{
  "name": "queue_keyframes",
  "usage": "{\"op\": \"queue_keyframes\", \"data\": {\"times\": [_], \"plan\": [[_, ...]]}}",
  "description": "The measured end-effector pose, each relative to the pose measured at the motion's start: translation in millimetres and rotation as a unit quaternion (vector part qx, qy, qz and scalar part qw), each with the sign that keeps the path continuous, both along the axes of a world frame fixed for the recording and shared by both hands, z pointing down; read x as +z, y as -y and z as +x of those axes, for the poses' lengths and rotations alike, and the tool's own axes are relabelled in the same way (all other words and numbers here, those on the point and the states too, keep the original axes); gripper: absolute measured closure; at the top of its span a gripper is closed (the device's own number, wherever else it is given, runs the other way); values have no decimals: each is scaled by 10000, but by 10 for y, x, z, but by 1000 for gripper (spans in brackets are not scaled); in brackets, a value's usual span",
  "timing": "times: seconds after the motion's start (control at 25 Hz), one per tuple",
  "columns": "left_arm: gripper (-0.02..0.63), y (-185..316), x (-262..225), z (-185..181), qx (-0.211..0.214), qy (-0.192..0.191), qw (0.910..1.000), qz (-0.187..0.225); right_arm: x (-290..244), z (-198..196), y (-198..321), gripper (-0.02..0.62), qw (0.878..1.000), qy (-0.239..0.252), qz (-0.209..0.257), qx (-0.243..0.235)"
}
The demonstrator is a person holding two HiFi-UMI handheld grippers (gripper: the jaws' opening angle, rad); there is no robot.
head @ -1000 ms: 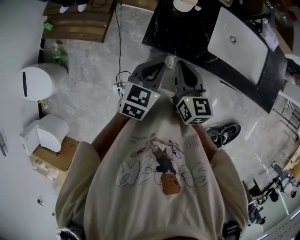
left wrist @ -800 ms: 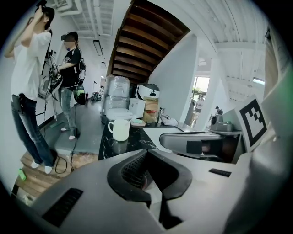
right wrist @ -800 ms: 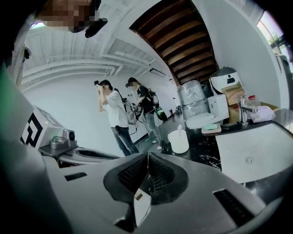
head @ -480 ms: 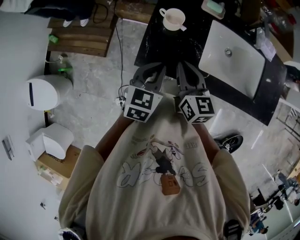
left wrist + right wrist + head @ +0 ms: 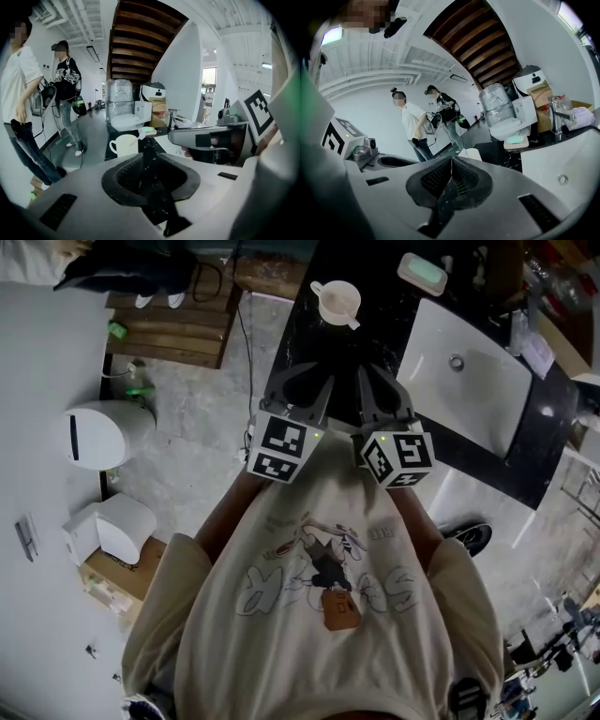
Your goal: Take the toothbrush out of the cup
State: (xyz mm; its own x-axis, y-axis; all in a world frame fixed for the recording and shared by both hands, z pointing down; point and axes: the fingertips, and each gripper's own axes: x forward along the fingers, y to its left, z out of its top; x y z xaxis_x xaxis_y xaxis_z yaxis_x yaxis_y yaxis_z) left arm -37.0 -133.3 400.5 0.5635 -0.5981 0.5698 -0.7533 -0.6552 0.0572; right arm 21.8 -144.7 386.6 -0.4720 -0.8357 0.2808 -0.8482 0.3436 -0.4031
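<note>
The cream handled cup (image 5: 337, 301) stands near the left end of the black marble counter (image 5: 314, 348), close to its back edge. The white toothbrush (image 5: 353, 323) is in it, with its handle leaning out over the rim toward the white rectangular sink basin (image 5: 473, 381) set into the right part of the counter. Just beside the cup, further along the back edge, lies a pale soap dish with a green bar (image 5: 422, 274). The person in a cream printed T-shirt (image 5: 319, 615) holds both grippers side by side close to the chest, reaching over the counter's near edge and well apart from the cup. The left gripper (image 5: 305, 379) has its jaws a little apart, having just been opening, and nothing sits between them; the cup and toothbrush show straight ahead along them. The right gripper (image 5: 380, 379) is clenched, jaw against jaw, and empty. On the grey floor off the counter's left end sits a white toilet (image 5: 101, 432), with a wooden platform (image 5: 164, 329) beyond it. Further back in the room stand a bystander in a white shirt (image 5: 18, 93) and another in black (image 5: 65, 84).
</note>
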Motion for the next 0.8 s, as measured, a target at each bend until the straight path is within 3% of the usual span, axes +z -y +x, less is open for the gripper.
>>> {"op": "queue_keyframes", "data": {"times": [0.36, 0.8], "plan": [[419, 274, 150, 167, -11, 213, 9997, 118, 58, 220, 191, 575, 10000, 25, -13, -62], [387, 628, 200, 402, -227, 197, 9994, 170, 123, 435, 377, 575, 9999, 85, -76, -94]]}}
